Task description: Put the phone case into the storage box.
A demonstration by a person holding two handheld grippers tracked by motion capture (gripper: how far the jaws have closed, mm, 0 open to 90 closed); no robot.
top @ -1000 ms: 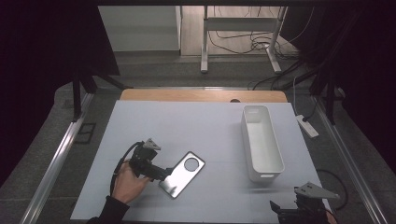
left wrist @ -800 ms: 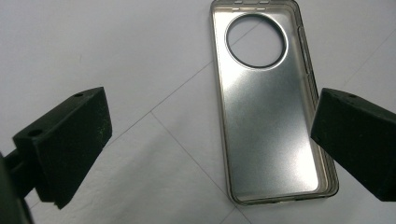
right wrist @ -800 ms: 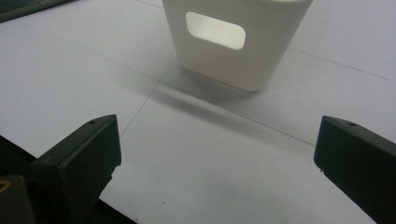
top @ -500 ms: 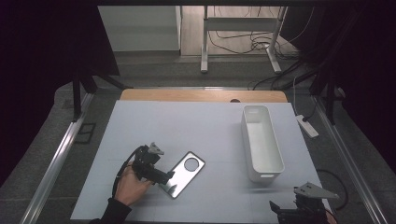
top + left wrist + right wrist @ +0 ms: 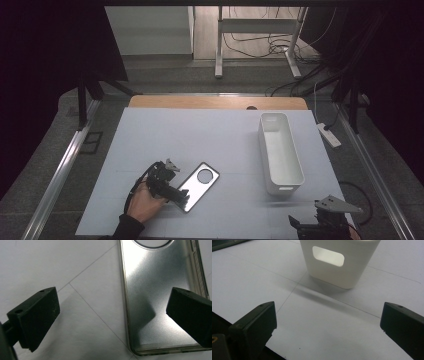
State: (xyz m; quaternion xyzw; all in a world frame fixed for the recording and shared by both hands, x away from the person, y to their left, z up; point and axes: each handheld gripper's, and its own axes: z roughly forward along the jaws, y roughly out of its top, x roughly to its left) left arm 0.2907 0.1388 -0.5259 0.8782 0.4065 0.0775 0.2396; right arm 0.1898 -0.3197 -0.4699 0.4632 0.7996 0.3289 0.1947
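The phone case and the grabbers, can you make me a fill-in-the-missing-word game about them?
1. The left gripper has its jaws ____ over the phone case.
2. The phone case has a ____ hole near one end.
3. The white bin sits on the ____ side of the table.
4. The right gripper grips ____.

Missing words: open; round; right; nothing

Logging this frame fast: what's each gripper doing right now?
Left gripper: open, straddling the phone case edge.
Right gripper: open, holding nothing, facing the white bin.
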